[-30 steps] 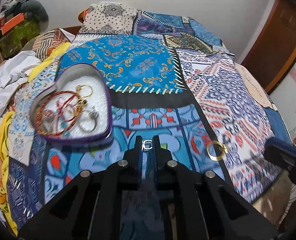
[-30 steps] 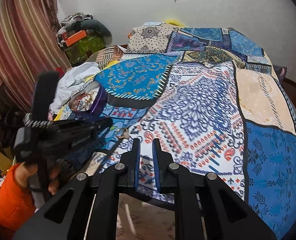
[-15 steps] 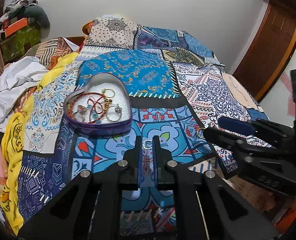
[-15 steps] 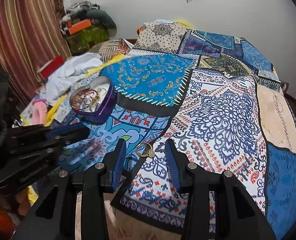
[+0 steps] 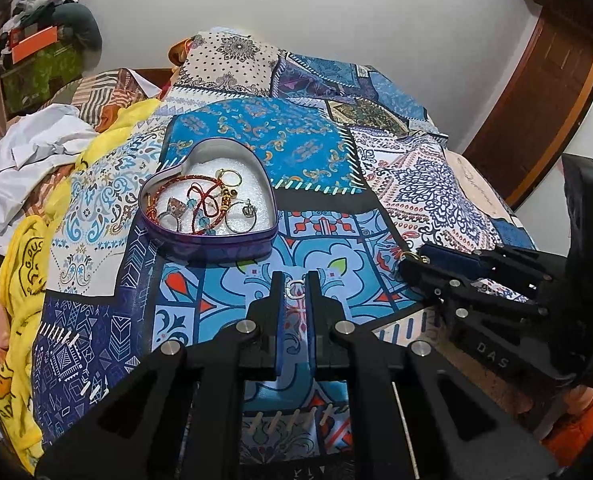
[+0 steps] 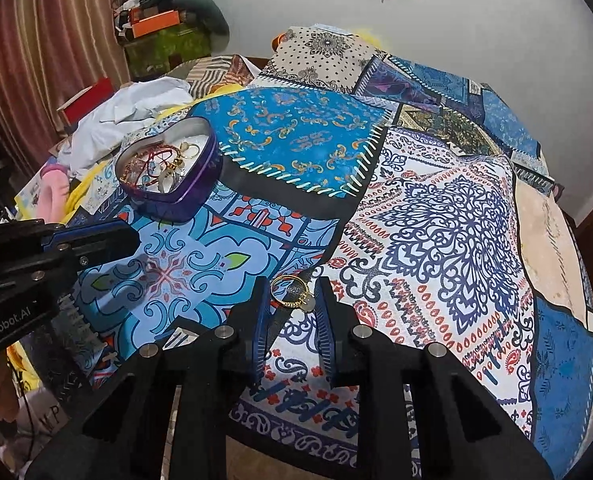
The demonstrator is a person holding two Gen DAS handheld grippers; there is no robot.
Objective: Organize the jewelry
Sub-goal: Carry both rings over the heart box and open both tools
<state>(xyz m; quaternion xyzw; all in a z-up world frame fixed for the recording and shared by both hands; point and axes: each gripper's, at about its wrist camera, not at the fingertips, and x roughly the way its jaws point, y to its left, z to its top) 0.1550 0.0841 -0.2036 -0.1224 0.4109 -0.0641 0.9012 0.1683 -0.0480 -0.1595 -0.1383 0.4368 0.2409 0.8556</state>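
A purple heart-shaped tin (image 5: 212, 240) holds several rings, hoops and a red cord bracelet; it also shows in the right wrist view (image 6: 184, 196). My left gripper (image 5: 296, 286) is shut on a small silver ring (image 5: 296, 289), held in front of the tin and above the bedspread. My right gripper (image 6: 292, 292) is open, its fingers standing either side of a gold ring (image 6: 290, 292) that lies on the bedspread near the front edge. In the left wrist view the right gripper (image 5: 416, 258) sits low at the right.
A patchwork bedspread (image 6: 436, 220) covers the bed. A heap of white and yellow clothes (image 5: 44, 152) lies left of the tin. Boxes and bags (image 6: 164, 36) are stacked at the far left. A wooden door (image 5: 548, 92) stands at the right.
My right gripper opened and came down around the gold ring. My left gripper drew back from the tin with the silver ring still held.
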